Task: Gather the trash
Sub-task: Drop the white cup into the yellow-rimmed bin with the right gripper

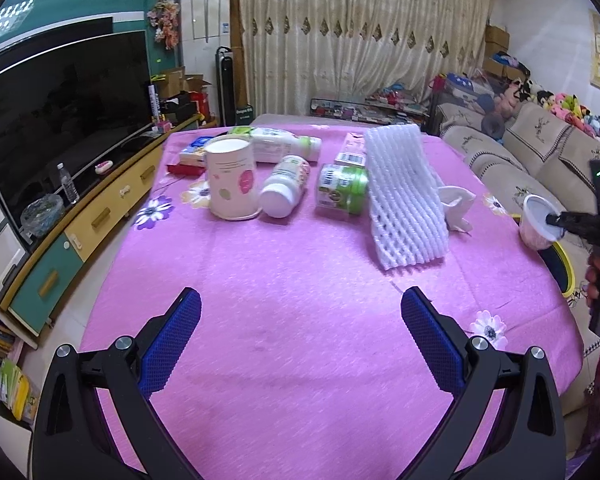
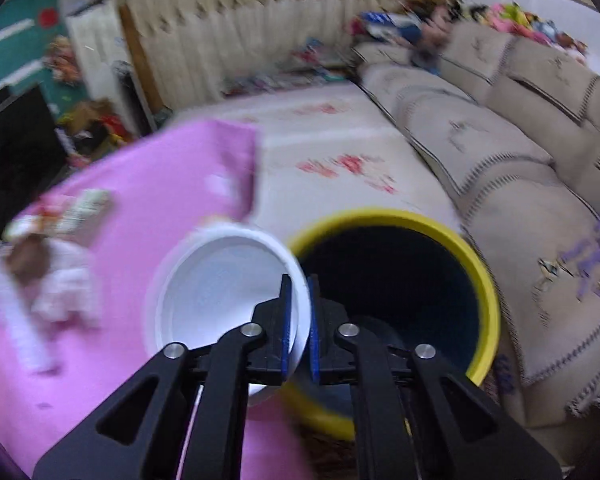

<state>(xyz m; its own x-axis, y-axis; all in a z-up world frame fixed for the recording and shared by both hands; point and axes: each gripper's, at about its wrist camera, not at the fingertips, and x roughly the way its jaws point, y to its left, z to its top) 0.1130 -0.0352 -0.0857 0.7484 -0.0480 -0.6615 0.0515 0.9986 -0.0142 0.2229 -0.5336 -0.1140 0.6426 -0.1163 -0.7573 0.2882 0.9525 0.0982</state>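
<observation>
- The right tool (image 2: 299, 320) is nearly closed, its blue pads pinching the thin wall of a white plastic cup (image 2: 220, 300); one pad sits inside the rim, the other outside.
- The cup hangs mouth toward the camera, and its rim at 3 o'clock touches or overlaps the near lip of the bin's mouth in this view. The bin (image 2: 476, 264) lies just beyond the tool at 1 to 2 o'clock, so I judge that a short carry that way puts the cup over the opening.
- The bin is a round tub with a glossy yellow rim and a dark, deep inside; it stands between the worktop (image 2: 140, 184) and the sofa (image 2: 500, 152).
- The left tool (image 1: 300, 312) is wide open and holds nothing, over bare pink cloth; it is well apart from the bin, so the right hand is the nearer one.
- On the worktop beyond the left tool, at 12 to 1 o'clock, a white foam fruit net (image 1: 404, 196) stands ribbed and springy, with a crumpled tissue (image 1: 456, 204) beside it.
- Farther, at 11 to 12 o'clock: an upturned paper cup (image 1: 232, 180) with coloured spots, a white pill bottle (image 1: 286, 186) on its side, a green-labelled can (image 1: 342, 188) lying down, and a long drink bottle (image 1: 280, 144) lying crosswise.
</observation>
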